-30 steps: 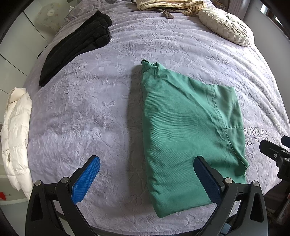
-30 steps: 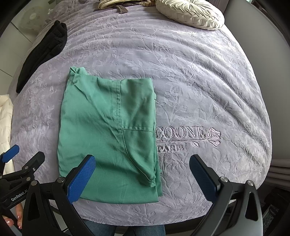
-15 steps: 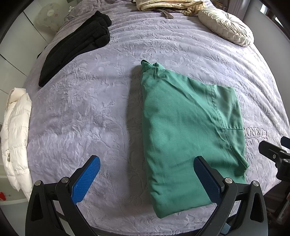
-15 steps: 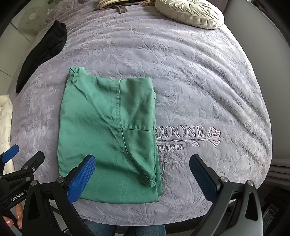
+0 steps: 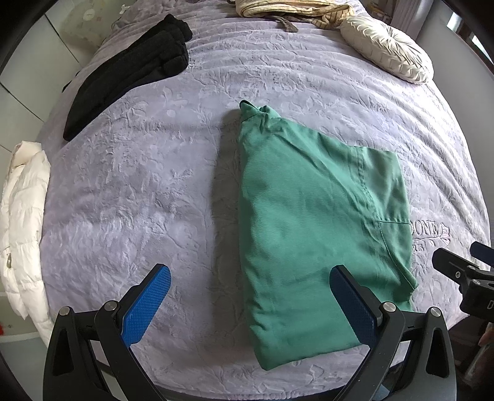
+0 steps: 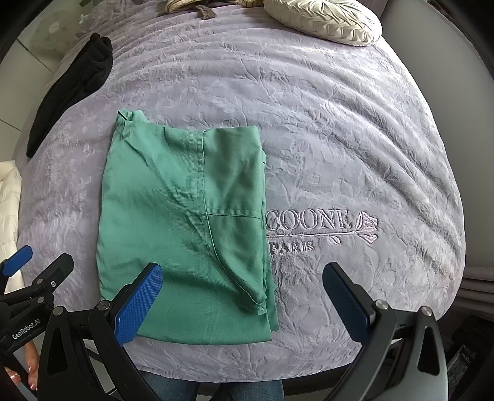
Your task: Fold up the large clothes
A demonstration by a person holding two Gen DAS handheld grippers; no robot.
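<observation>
1. My left claw (image 5: 250, 303) is spread wide and holds nothing; its blue pads (image 5: 145, 305) hover above the near edge of a bed (image 5: 129, 191).
2. My right claw (image 6: 242, 303) is also spread wide and empty, hovering over the same near edge, to the right of the left one.
3. A green garment (image 6: 182, 222) lies folded into a rough rectangle on the bed, flat, with a seam and a pocket line showing on its top layer.
4. In the left view, the garment (image 5: 311, 228) sits under the claw's right pad and to the right of centre; in the right view it sits under the claw's left pad and left of centre.
5. Neither claw touches the garment.
6. The bed's cover is lilac with a raised leaf pattern; stitched lettering (image 6: 308, 220) reading "COONE" and "PARIS" lies just right of the garment, partly covered by it.
7. A black garment (image 5: 129, 71) lies at the far left of the bed, well apart from the green one.
8. A cream round cushion (image 5: 386, 49) rests at the far right corner.
9. A white puffy coat (image 5: 23, 222) hangs at the bed's left side.
10. A beige bundle of fabric (image 5: 293, 10) lies at the far edge.
</observation>
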